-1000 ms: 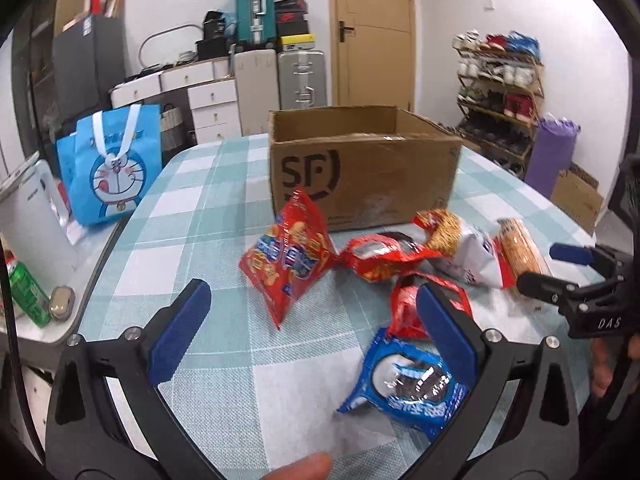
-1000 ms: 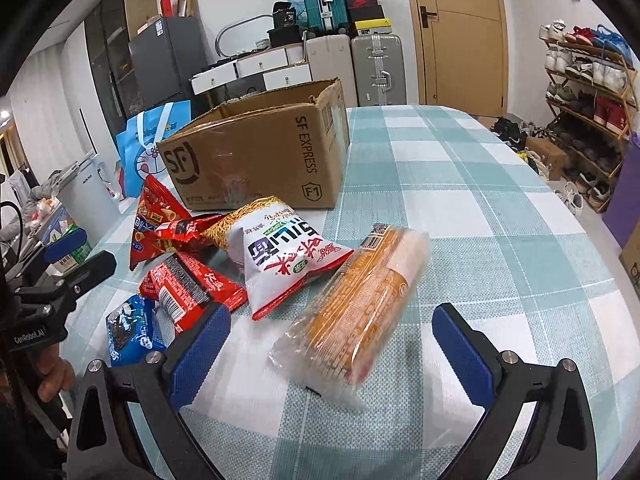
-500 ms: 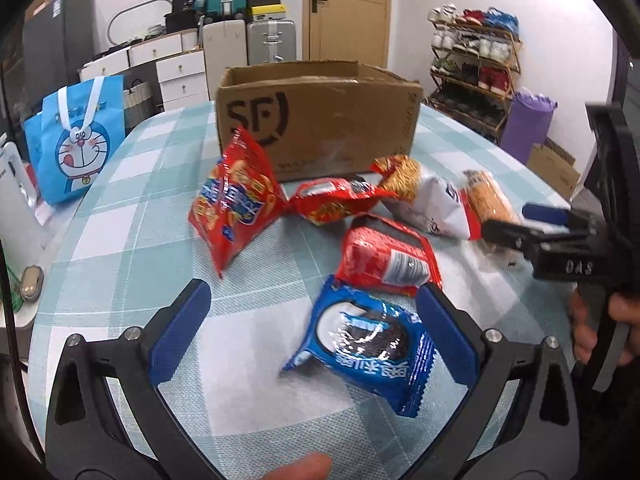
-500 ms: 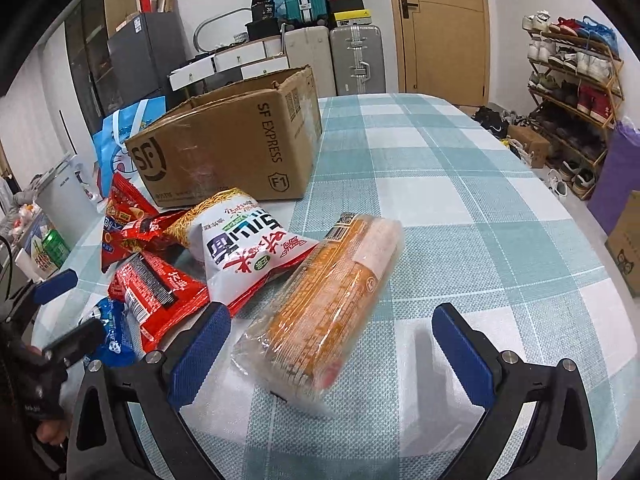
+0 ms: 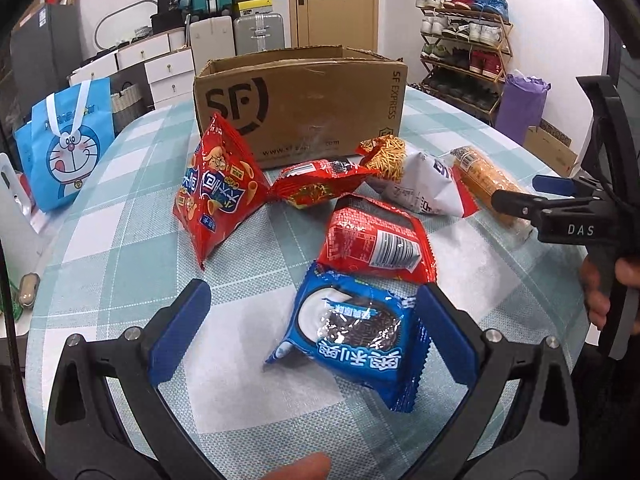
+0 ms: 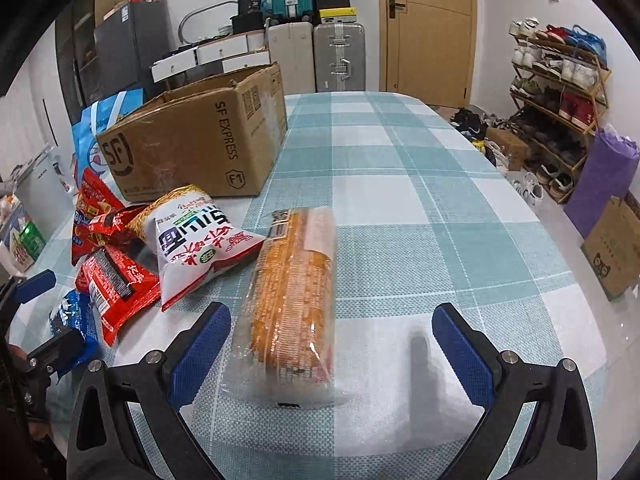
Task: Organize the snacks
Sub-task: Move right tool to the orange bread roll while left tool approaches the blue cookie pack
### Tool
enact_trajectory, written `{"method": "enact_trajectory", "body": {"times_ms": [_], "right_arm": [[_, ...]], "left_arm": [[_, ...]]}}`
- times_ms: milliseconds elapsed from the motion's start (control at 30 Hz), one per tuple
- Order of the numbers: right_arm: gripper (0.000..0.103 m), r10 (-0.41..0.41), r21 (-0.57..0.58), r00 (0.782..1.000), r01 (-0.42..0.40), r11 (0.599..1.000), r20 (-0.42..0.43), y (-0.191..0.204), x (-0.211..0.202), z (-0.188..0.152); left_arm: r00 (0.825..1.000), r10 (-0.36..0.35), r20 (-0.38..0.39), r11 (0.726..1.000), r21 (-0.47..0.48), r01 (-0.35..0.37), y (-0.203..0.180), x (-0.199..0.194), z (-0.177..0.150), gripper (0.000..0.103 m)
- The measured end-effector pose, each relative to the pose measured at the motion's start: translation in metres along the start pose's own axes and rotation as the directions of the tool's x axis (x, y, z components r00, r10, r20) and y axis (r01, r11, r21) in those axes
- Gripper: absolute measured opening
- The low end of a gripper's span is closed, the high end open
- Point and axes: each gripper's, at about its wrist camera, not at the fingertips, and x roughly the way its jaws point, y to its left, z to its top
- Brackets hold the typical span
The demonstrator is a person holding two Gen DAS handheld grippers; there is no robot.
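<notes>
A round bench [image 5: 120,248] covered in a teal and white checked cloth holds a scatter of snack packets in front of an open cardboard box [image 5: 300,108] printed with "SF Express".

The left claw [image 5: 308,332] hovers low over the bench with its blue-padded fingers spread wide apart, gripping nothing. A blue cookie packet [image 5: 352,336] lies flat between those fingers, closer to the right-hand pad, and whether it touches that pad cannot be told. Just beyond it sits a red packet [image 5: 376,240] with a barcode label facing up, its near edge overlapping the blue one. Farther back, a tall red chip bag [image 5: 218,196] stands propped up near the box's left corner, and a smaller crumpled red packet [image 5: 320,188] lies beside it against the box front. To the right of that rests a white noodle-snack bag [image 5: 420,184].

The right claw [image 6: 332,344] is also spread wide, holding nothing. A long clear sleeve of orange crackers [image 6: 294,292] lies lengthwise on the bench between its fingers, nearer the left pad, its near end blurred. The white bag sits just left of the sleeve, touching it.

Behind the bench, a blue cartoon tote bag [image 5: 66,148] stands at the left, suitcases [image 6: 316,56] line the back wall beside a wooden door [image 6: 426,28], and a shoe rack [image 6: 560,92] fills the right side.
</notes>
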Motion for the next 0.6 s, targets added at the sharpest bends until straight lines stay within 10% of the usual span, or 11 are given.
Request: {"method": "enact_trajectory", "body": {"times_ms": [600], "right_arm": [[0.102,0.059,-0.107,0.994,-0.069,0.992,-0.097,0.022,0.011,-0.005]], "left_arm": [[0.999,-0.030,-0.040,0.999,0.038,0.031,-0.008,0.012,-0.006,0.102]]}}
